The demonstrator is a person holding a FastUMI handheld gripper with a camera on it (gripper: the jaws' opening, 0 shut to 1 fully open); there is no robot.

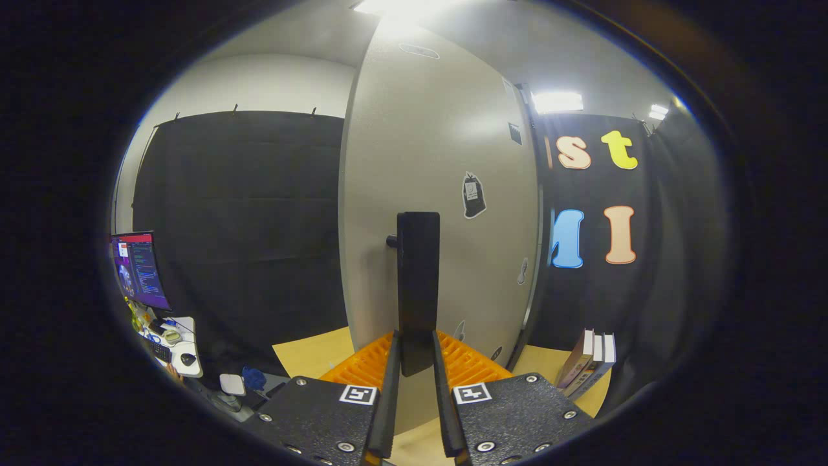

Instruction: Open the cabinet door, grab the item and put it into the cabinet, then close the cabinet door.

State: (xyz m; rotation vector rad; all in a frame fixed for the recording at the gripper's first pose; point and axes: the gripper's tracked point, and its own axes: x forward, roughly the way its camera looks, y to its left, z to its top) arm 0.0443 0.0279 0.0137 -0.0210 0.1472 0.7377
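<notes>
Pale grey cabinet door [440, 194]: its black upright bar handle [418, 285] sits clamped between the gripper [417, 362] fingers. Judged step: swinging the door; follow the hinge arc, keeping the clamp square.

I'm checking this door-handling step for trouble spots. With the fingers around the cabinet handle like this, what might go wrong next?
1. The gripper has its fingers closed on only the lower end of the black handle, so a pull might slip off it.
2. The cabinet door swinging may carry the gripper off line and twist the grasp.
3. The books leaning on the wooden tabletop near the door could be knocked.
</notes>
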